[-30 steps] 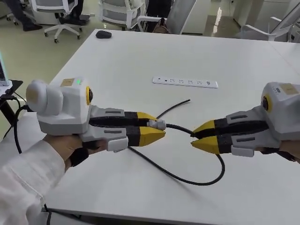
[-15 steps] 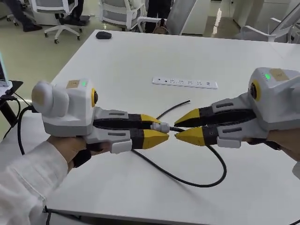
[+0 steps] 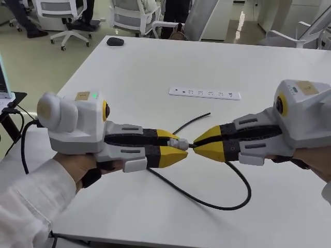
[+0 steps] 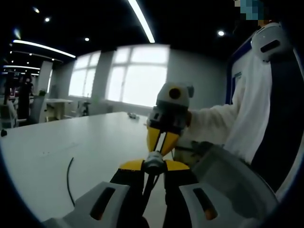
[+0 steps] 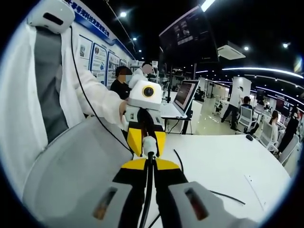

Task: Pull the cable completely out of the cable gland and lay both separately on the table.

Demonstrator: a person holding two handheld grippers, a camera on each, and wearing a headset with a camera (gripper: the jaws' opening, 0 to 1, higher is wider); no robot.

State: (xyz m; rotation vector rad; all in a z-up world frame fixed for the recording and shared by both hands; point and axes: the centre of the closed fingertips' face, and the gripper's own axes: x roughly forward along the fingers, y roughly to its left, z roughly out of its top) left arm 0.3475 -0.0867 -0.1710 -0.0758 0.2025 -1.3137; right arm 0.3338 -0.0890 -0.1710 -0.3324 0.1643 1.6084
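Far left in the head view: a white sleeve (image 3: pixel 23 206) and a hand (image 3: pixel 77 165) wrapped round the left tool (image 3: pixel 178 145). Held level above the white counter (image 3: pixel 139 67), nose toward the right. Yellow tips squeezed in tight on the small pale cable gland (image 3: pixel 178 143), with the end of the gland poking out past the tips.

Just right of the gland: the right tool (image 3: pixel 197 145), nose to nose with the left one, tips nearly touching. Pinched closed on the black cable (image 3: pixel 222 208), right at the mouth of the gland. Cable still inside the gland, not pulled out.

From the right tool, cable drooping down to the counter, curling in a wide loop, running back left under both tools, then up to a loose end near the middle of the counter.

In the left gripper view: gland caught between the two yellow tips low down, right tool straight ahead and facing in. In the right gripper view: cable running up the middle between the closed tips to the gland, with the left tool just ahead.

Further back, left to right: office chairs (image 3: pixel 129 15) on the floor past the counter, a dark mouse (image 3: pixel 115 41) near the far edge, and a long white power strip (image 3: pixel 204 93) lying flat, well apart from the tools.
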